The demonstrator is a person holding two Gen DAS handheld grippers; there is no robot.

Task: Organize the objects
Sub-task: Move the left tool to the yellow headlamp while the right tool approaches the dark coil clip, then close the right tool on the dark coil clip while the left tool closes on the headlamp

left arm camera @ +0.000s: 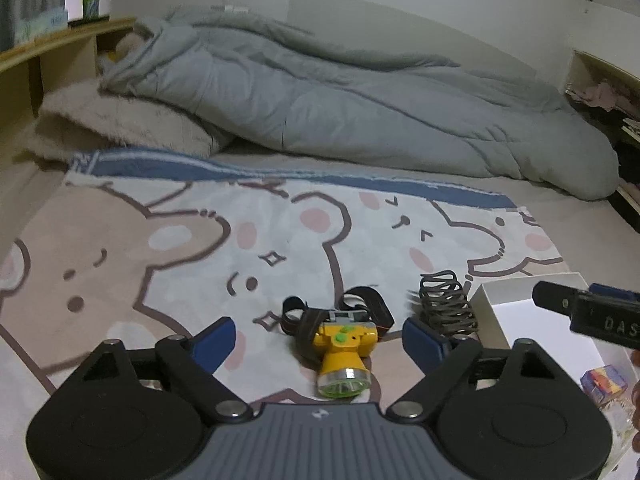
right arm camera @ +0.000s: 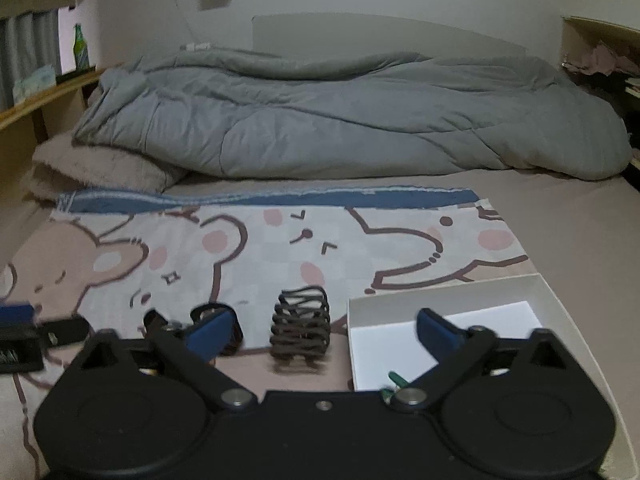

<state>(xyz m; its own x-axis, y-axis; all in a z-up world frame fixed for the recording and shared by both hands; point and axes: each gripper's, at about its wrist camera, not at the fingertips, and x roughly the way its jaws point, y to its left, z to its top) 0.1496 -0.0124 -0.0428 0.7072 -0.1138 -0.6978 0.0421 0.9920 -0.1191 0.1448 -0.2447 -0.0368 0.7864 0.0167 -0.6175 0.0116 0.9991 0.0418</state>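
We hold left claw (left arm camera: 318, 340) spread, empty, straddling yellow headlamp (left arm camera: 340, 350) on bear blanket (left arm camera: 160, 248). Right claw (right arm camera: 324, 334) spread, empty, before coiled spring (right arm camera: 301, 330). Approach step, we judge; next: pinch each, carry into white box (right arm camera: 440, 332) beside.

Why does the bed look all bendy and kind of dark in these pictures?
Both wrist views use fisheye lenses, so the shelf edge and grey duvet curve, with black corners. The room light is dim and bluish. In the left wrist view the yellow headlamp looks sharp; in the right wrist view the dark coiled thing is slightly smeared.
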